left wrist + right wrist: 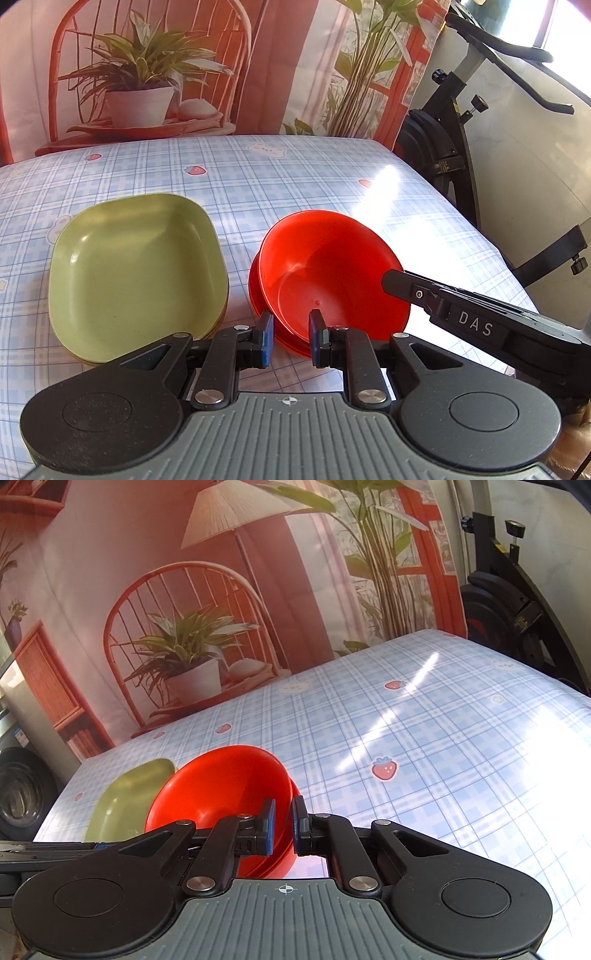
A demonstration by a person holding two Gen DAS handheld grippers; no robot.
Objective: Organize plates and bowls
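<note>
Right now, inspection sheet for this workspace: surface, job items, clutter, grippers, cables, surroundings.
Surface: table under a blue plaid cloth with strawberry prints, sun glare on its right side.
Job's things: green plates stacked, left; red bowls nested beside them, top bowl tilted, not seated.
Clutter: nothing seen.
Grippers: right gripper closed on the top red bowl's rim; left gripper open, its fingers at the near edge of the red bowls, gripping nothing.
Cables: nothing seen.
Surroundings: printed backdrop of a chair and plants behind; exercise bike to the right.
</note>
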